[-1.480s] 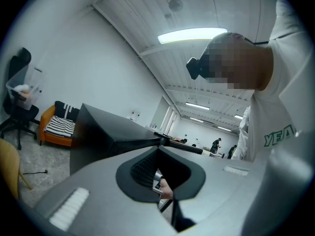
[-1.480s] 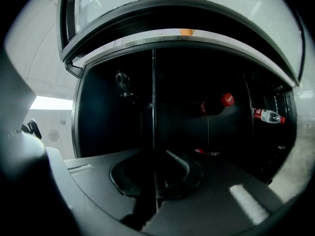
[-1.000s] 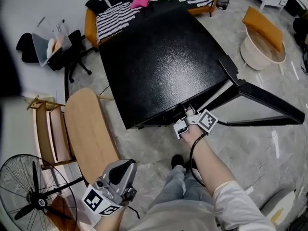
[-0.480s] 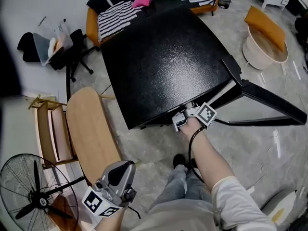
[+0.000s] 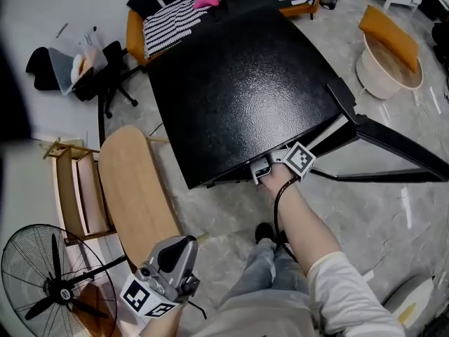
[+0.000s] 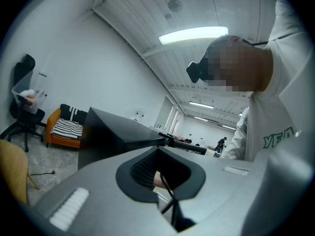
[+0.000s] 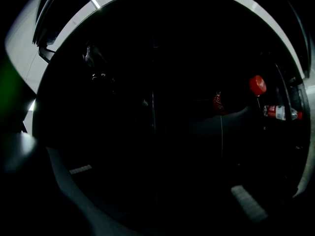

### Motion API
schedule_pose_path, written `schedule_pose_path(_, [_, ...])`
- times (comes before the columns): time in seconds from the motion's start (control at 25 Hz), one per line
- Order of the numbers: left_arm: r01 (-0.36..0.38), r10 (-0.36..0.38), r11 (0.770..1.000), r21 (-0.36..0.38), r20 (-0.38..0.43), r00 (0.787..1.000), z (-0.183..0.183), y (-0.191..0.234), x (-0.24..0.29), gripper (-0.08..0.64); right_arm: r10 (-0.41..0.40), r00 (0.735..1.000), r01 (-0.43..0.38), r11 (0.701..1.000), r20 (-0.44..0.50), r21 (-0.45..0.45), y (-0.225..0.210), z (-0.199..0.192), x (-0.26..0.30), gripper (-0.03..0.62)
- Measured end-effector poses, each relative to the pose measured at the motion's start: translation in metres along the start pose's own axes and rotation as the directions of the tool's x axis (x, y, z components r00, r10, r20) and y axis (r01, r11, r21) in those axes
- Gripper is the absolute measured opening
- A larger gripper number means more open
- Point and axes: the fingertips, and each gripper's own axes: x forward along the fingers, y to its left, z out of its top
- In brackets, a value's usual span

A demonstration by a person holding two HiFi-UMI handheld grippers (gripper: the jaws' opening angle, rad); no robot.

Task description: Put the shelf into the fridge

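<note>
At the front edge of the big black pebble-textured fridge (image 5: 238,90), whose black fridge door (image 5: 393,142) stands swung wide to the person's right, the right gripper (image 5: 260,169) reaches in under the top. Its own view looks into the dark cabinet. The two jaws stand well apart at the lower corners of the picture and clamp nothing. Between them runs what I take to be the thin flat shelf (image 7: 152,132), seen edge-on as a faint straight line inside the cabinet (the gloom is too deep to be sure, and I cannot tell whether it sits on its rails). Off to the side a red-capped plastic bottle (image 7: 279,112) catches some light.

The left gripper (image 5: 181,250) hangs low at the person's left side, near the pale oval wooden tabletop (image 5: 133,188) and well apart from the fridge. Its jaws are together with nothing between them, and it takes no part.

My judgement is that the job is close to finished, with the shelf apparently inside and already let go. What seems left is to make sure it lies level on its supports, draw the right gripper out and perhaps swing the door shut.
</note>
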Motion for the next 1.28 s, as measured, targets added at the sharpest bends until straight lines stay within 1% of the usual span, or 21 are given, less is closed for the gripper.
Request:
schedule_pose_path(0.12, [-0.005,0.005,1.0,0.002,-0.002,1.0,0.0,0.002,-0.002,-0.003,0.01,1.0,-0.01,1.0,-0.002,-0.002,0.0,0.0,0.002,0.031])
schedule_pose_path(0.4, [-0.012,0.012,1.0,0.006,-0.01,1.0,-0.001,0.003,-0.005,-0.005,0.0,1.0,0.0,1.0,-0.005,-0.013,0.0,0.002,0.012,0.029])
schedule_pose_path(0.6, [-0.014,0.014,1.0,0.006,-0.013,1.0,-0.001,0.003,-0.005,-0.005,0.021,1.0,-0.021,1.0,-0.011,-0.01,0.002,0.001,0.017,0.03])
schedule_pose_path(0.8, [-0.005,0.005,1.0,0.003,-0.013,1.0,-0.003,0.001,-0.002,-0.005,0.029,0.999,-0.029,1.0,-0.018,-0.011,-0.001,0.003,0.006,0.077])
schedule_pose_path(0.96, [0.013,-0.013,1.0,0.0,-0.004,1.0,-0.003,-0.005,0.004,-0.005,0.04,0.999,-0.04,0.999,-0.03,-0.014,-0.003,0.006,-0.027,0.098])
schedule_pose_path(1.12, [0.046,-0.046,0.999,0.0,0.013,0.999,-0.001,-0.015,0.015,-0.005,0.027,0.997,-0.031,0.998,-0.078,-0.045,0.002,0.003,-0.09,0.098])
schedule_pose_path(1.2, [0.066,-0.066,0.998,-0.006,0.021,0.998,-0.001,-0.023,0.021,-0.005,0.026,0.993,-0.035,0.996,-0.116,-0.078,0.017,-0.003,-0.127,0.096])
schedule_pose_path(1.28, [0.088,-0.087,0.996,-0.012,0.03,0.996,-0.001,-0.033,0.026,-0.005,0.038,0.986,-0.061,0.988,-0.16,-0.139,0.047,-0.011,-0.161,0.09])
